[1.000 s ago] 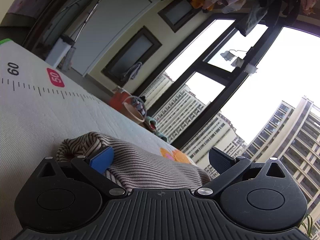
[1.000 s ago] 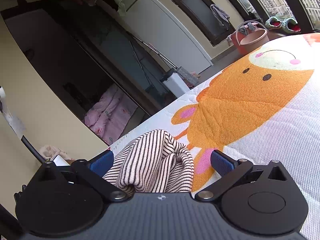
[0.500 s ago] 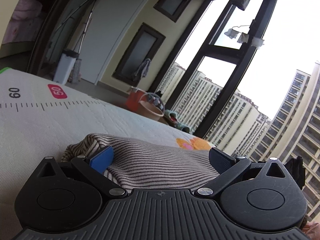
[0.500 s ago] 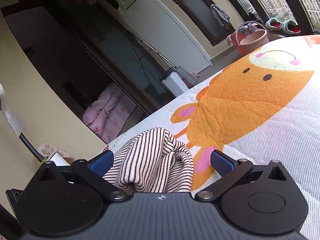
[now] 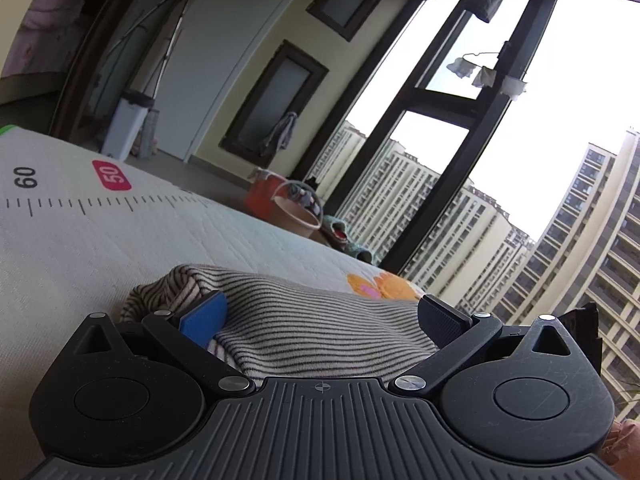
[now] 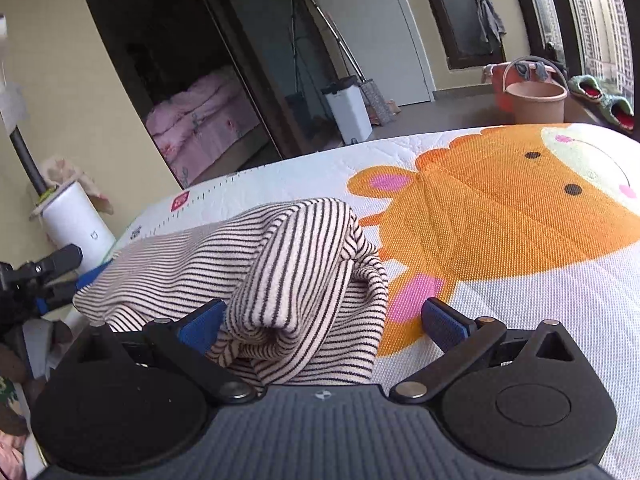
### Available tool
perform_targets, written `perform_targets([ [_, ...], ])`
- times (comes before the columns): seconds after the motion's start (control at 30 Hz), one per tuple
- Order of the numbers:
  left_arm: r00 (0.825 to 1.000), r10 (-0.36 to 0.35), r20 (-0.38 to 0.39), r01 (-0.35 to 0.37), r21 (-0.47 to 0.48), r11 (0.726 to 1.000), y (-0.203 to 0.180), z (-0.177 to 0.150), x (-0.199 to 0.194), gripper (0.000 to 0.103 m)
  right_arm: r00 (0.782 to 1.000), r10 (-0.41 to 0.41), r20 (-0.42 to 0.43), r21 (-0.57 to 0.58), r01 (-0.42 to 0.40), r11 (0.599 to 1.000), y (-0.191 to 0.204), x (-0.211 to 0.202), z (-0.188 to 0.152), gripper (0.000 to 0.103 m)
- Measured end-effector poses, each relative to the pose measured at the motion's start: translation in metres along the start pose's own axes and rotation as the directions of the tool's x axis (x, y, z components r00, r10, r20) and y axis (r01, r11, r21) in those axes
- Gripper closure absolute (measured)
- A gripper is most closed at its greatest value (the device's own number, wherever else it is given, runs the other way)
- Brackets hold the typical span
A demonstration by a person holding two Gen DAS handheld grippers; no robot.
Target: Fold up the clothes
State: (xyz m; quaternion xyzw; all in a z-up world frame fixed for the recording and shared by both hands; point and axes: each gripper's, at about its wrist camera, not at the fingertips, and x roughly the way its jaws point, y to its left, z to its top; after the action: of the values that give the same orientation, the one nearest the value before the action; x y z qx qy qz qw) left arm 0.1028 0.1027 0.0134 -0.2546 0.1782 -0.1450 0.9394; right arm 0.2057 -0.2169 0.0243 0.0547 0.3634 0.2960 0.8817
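A black-and-cream striped garment point(image 5: 320, 300) lies bunched on a white mat point(image 5: 80, 248) printed with a ruler scale. My left gripper point(image 5: 320, 318) is open, low over the cloth, with its blue pad point(image 5: 202, 316) against a fold. In the right wrist view the striped garment point(image 6: 288, 256) humps up between the wide-apart fingers of my open right gripper point(image 6: 323, 321) and stretches left toward the left gripper point(image 6: 44, 276) at the mat's edge. The cloth under both gripper bodies is hidden.
The mat point(image 6: 520, 280) carries a large orange cartoon animal to the right of the garment. Beyond its far edge stand a pink bucket point(image 6: 534, 102), a white bin point(image 6: 348, 108) and slippers point(image 6: 600, 96). A white cylinder point(image 6: 78, 224) stands at the left.
The right wrist view has levelled and pulled back, so more of the garment shows, stretched leftward, and the left gripper has come into sight. The left view tilted slightly. Both grippers stayed open.
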Motion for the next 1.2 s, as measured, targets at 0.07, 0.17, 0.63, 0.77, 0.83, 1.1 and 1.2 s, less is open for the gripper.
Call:
perform_targets([
  [0.07,0.999,-0.017,-0.045,0.019,0.043,0.999,0.001,0.003,-0.001,0.0,0.999,-0.047,-0.022,-0.05,0.046,0.998,0.012,0.001,0.0,0.0],
  [0.17,0.99,0.006,-0.141,0.018,0.164,0.986,-0.007,0.007,-0.008,0.0,0.998,-0.048,-0.034,-0.048,0.046,0.998,0.014,-0.008,0.001,0.0],
  [0.63,0.996,0.037,-0.077,-0.057,-0.278,0.959,0.025,0.038,-0.052,0.0,0.99,-0.023,0.14,0.048,0.017,0.999,0.007,-0.053,0.025,0.028],
  [0.77,0.985,0.079,-0.155,-0.115,-0.243,0.963,0.031,0.043,-0.034,0.0,0.995,-0.026,0.101,0.086,0.017,0.996,0.003,-0.023,0.026,0.027],
  [0.83,0.975,0.107,-0.194,-0.153,-0.241,0.958,0.04,0.045,-0.02,0.0,0.997,-0.011,0.074,0.104,0.003,0.995,-0.001,-0.007,0.029,0.023],
  [1.1,0.946,0.208,-0.247,-0.243,-0.119,0.963,0.043,0.03,0.016,0.0,0.999,0.025,0.032,0.063,-0.027,0.998,0.003,0.031,0.033,0.019],
  [1.2,0.946,0.209,-0.246,-0.217,-0.006,0.976,0.031,0.026,0.023,0.0,0.998,-0.013,0.062,0.002,0.013,1.0,0.016,0.028,0.03,0.037],
])
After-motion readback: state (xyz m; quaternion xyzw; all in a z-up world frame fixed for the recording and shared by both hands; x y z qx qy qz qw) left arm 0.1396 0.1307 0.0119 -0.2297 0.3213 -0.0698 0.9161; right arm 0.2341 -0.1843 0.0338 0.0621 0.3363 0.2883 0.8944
